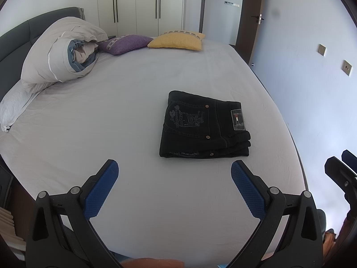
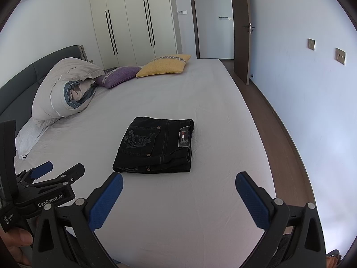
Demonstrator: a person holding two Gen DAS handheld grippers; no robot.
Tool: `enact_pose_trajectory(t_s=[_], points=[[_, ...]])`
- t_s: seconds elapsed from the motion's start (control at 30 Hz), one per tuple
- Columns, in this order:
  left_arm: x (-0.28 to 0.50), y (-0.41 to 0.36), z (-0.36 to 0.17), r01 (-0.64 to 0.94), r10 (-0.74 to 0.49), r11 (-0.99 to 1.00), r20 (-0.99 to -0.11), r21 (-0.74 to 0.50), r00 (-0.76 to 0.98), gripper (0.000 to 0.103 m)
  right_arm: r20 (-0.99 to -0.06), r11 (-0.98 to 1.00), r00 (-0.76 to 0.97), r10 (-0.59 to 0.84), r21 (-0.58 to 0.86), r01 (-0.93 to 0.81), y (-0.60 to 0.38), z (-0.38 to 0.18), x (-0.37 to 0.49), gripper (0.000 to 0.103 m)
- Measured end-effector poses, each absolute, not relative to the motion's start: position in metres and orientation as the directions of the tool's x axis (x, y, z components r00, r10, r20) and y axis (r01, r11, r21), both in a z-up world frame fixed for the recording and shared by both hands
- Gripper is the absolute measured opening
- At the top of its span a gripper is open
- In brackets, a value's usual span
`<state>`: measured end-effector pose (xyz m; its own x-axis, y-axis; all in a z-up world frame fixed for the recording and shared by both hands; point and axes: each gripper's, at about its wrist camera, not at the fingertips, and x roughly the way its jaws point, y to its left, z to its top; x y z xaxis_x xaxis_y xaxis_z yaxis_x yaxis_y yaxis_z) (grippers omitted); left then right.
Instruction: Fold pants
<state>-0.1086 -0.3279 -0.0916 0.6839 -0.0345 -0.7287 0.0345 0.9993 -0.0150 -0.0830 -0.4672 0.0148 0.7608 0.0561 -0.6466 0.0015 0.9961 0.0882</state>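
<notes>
Black pants point(image 1: 204, 126) lie folded into a compact rectangle on the white bed sheet point(image 1: 133, 116), back pocket embroidery and a label patch facing up. They also show in the right wrist view point(image 2: 156, 146). My left gripper point(image 1: 174, 167) is open and empty, held above the sheet just short of the pants' near edge. My right gripper point(image 2: 178, 178) is open and empty, also just short of the pants. The left gripper shows at the left of the right wrist view point(image 2: 58, 172); the right gripper's fingers point(image 1: 337, 167) show at the right edge of the left wrist view.
A rolled duvet point(image 1: 60, 51) lies at the headboard side, with a purple cushion point(image 1: 125, 43) and a yellow cushion point(image 1: 176, 41) at the far end. A wardrobe point(image 2: 131, 22) and an open door point(image 2: 242, 29) stand beyond. The bed's right edge point(image 2: 263, 134) borders wooden floor.
</notes>
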Motion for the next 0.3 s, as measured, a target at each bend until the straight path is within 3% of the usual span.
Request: enact_pose_trajectory(t_s=[0.3], points=[[-0.1084,-0.3268,-0.0951,0.035,-0.04,0.999,-0.738,-0.023,0.674,0.103,-0.651,0.996,0.757,0.059,0.092,0.001,-0.4697,0.0144,-0.0828,0.103]])
